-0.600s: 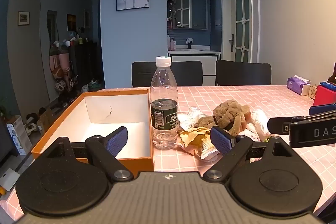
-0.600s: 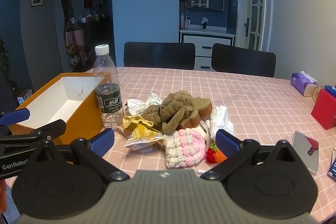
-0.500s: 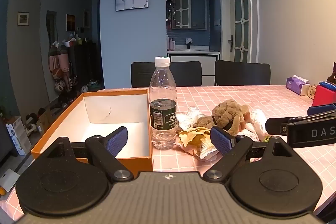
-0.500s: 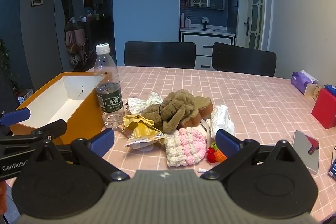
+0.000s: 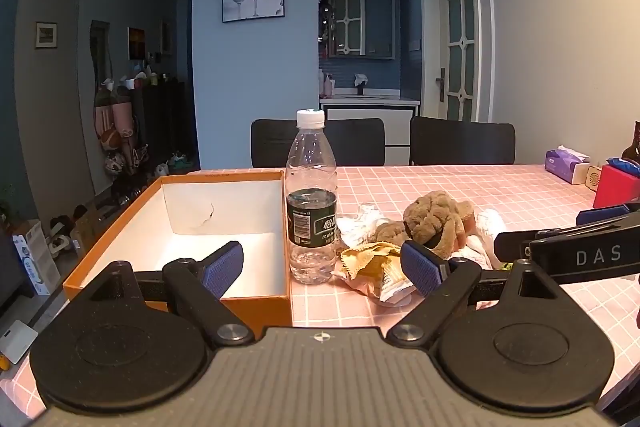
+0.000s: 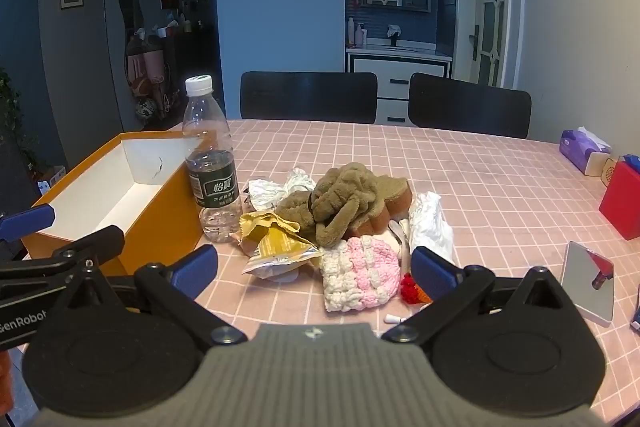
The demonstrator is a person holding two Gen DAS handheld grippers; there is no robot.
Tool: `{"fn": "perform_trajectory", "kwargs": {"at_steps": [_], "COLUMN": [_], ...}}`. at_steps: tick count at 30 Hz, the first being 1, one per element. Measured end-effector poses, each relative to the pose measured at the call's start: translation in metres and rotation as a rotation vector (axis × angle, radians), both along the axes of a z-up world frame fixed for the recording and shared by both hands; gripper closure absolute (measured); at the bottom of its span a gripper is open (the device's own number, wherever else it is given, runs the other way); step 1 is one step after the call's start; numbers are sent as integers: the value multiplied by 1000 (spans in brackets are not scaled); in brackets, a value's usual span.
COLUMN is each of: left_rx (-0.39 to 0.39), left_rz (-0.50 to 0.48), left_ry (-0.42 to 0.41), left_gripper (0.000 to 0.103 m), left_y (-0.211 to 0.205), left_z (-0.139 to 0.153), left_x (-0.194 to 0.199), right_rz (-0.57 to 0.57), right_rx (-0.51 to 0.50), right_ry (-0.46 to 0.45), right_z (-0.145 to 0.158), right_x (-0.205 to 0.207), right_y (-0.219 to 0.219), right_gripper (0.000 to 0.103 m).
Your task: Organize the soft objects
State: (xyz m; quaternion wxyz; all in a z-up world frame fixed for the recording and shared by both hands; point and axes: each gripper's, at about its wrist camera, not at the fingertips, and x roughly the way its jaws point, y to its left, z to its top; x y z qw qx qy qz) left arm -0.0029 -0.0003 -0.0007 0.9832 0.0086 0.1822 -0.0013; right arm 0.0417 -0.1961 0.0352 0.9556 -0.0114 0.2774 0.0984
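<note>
I am holding both tools above the near edge of the pink checked counter [image 6: 500, 187], and I am taking the clear plastic water bottle with the dark green label [image 6: 212, 167] as my landmark. The left tool [image 5: 322, 263] is standing wide open with nothing between its blue pads; the bottle is showing upright in the gap beyond them. The right tool [image 6: 316, 269] is gaping just as wide and gripping nothing.

The soft things are lying in a loose heap just right of the bottle. A brown plush toy [image 6: 344, 199] is sprawling on top of the heap. Nearer to me than the plush, a pink and white crocheted piece [image 6: 358, 277] is lying flat, with a small red and orange crocheted item [image 6: 412, 289] touching its right side. A crumpled yellow snack wrapper [image 6: 276, 241] is sitting between the bottle and the crocheted piece. Crumpled white plastic [image 6: 430, 223] is resting at the far right of the heap.

Directly left of the bottle, touching or nearly so, an open orange cardboard box with a white inside [image 5: 180, 227] is standing. Well to the right of the bottle, a purple tissue pack [image 6: 582, 149] and a red box [image 6: 622, 203] are sitting at the counter's far side.
</note>
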Motion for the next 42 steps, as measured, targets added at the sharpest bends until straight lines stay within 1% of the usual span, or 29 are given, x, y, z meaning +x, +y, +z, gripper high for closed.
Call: {"fn": "perform_trajectory", "kwargs": {"at_steps": [6, 26, 42], "left_rx": [11, 8, -4], "left_rz": [-3, -9, -4], "left_ry": [5, 10, 13], "left_gripper": [0, 0, 0], "left_y": [-2, -8, -2], "left_z": [0, -1, -3], "left_x": [0, -2, -2], "right_rz": [2, -8, -14], "right_rx": [2, -3, -9], "right_ry": [14, 25, 31], "right_z": [-1, -2, -4], "right_x": [2, 4, 4], "right_y": [0, -1, -1], "right_gripper": [2, 2, 2]}}
